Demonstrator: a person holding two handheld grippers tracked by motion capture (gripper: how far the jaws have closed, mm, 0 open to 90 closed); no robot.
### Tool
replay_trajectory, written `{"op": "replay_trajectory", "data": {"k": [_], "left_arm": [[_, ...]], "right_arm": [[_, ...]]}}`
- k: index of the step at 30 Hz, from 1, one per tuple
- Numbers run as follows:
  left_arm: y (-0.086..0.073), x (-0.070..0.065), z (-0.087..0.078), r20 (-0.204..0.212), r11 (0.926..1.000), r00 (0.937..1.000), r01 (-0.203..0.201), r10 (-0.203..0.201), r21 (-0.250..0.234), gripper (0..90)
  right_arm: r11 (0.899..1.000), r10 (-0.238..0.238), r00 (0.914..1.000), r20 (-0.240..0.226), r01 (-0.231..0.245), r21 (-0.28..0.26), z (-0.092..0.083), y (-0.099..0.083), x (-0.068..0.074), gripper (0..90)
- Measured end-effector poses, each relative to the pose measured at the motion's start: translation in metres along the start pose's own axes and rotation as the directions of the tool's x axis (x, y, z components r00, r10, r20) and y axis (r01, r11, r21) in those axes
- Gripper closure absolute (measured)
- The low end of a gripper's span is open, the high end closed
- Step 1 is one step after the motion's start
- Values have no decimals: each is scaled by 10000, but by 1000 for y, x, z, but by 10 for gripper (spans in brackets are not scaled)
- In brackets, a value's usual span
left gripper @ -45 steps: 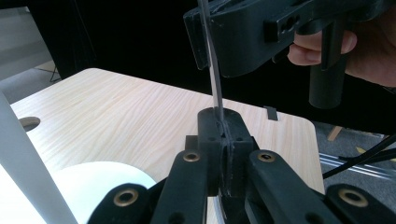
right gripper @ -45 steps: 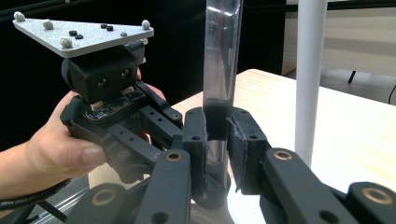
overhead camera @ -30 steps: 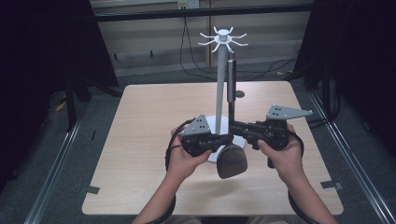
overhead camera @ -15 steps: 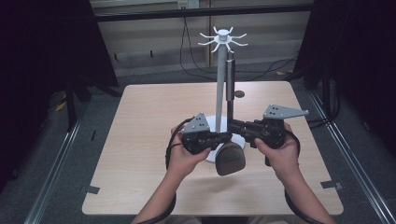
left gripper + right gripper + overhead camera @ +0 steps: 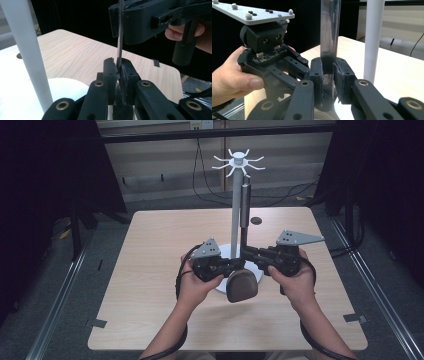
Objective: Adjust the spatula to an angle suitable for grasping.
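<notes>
Left claw is clenched on a thin dark strap rising between its jaws. Right claw, directly opposite, grasps the same strap; white pole stands beside it.

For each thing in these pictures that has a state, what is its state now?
Left gripper: shut on the dark strap.
Right gripper: shut on the dark strap.
Dark strap: upright, edge-on to the left gripper view.
White stand: upright on the table.
Brown pad: below the grippers.

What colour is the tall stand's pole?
White, like its round base; the pole shows best in the right gripper view.
</notes>
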State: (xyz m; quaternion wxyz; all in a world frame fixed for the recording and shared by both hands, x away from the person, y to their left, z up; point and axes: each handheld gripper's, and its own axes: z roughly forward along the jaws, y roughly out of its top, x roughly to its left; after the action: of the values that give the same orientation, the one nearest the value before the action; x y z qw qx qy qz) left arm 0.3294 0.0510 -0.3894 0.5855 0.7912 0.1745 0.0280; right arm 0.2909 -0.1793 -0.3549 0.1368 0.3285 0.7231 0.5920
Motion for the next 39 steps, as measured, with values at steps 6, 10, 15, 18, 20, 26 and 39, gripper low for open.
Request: {"op": "replay_trajectory", "data": {"k": [6,10,15,18,20,26,39], "left_arm": [[0,2,0,-28,9997,9998,177,-178,-196,805],[0,3,0,52,9996,9998,197,-196,-196,788],[0,4,0,5,9992,9995,312,-312,-264,754],[0,5,-1,-30,9989,9991,412,-412,-245,749],[0,5,-1,-82,9985,9988,485,-487,-263,732],[-1,6,0,-156,9991,9992,372,-375,-220,676],[-4,9,7,-204,9988,9986,477,-480,-135,630]], "right_arm": [[9999,58,10000,17,-58,-143,1,-1,-1,775],[9999,21,10000,47,-21,-167,2,-1,-2,767],[9999,15,9999,145,-13,-157,3,-1,-3,746],[9999,-21,9998,209,24,-136,4,-2,-3,738],[9999,-39,9996,295,43,-137,5,-2,-4,721],[9999,15,9991,423,-9,-135,6,-3,-6,692],[9998,121,9973,729,-109,-171,6,-5,-13,639]]}}
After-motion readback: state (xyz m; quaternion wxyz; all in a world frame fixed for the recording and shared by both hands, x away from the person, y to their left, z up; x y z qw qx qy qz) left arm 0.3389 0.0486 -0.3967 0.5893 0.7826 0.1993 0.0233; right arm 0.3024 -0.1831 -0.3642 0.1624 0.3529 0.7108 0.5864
